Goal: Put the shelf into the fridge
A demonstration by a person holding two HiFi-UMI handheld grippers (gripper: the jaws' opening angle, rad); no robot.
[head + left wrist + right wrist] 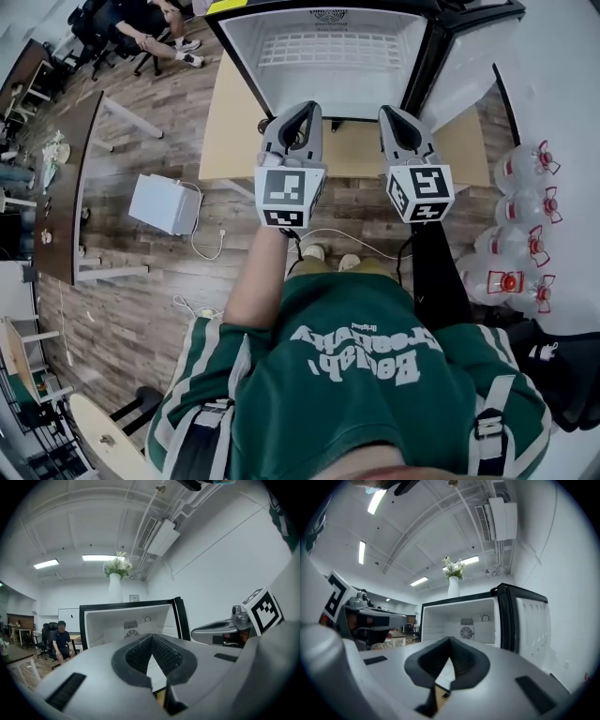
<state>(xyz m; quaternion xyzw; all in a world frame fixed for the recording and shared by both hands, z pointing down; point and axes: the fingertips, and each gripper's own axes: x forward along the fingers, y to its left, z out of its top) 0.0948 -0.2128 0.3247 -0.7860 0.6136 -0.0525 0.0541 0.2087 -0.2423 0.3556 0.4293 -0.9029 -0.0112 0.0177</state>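
A small black fridge [246, 58] stands open on a wooden table [225, 141], its door [461, 58] swung to the right. In the head view a white wire shelf [328, 49] lies inside its white interior. My left gripper [307, 111] and right gripper [391, 114] are side by side just in front of the opening, both pointing into it. The left gripper [152, 637] has its jaws closed tip to tip with nothing between them. The right gripper [450, 641] is likewise shut and empty. Both gripper views show the fridge [117, 620] [440, 620] straight ahead with a fan on its back wall.
A vase of flowers [116, 581] stands on top of the fridge. On the floor to the left sit a white box [164, 203] and a cable. Several water bottles [520, 234] stand at the right. A seated person [141, 33] is at the far left.
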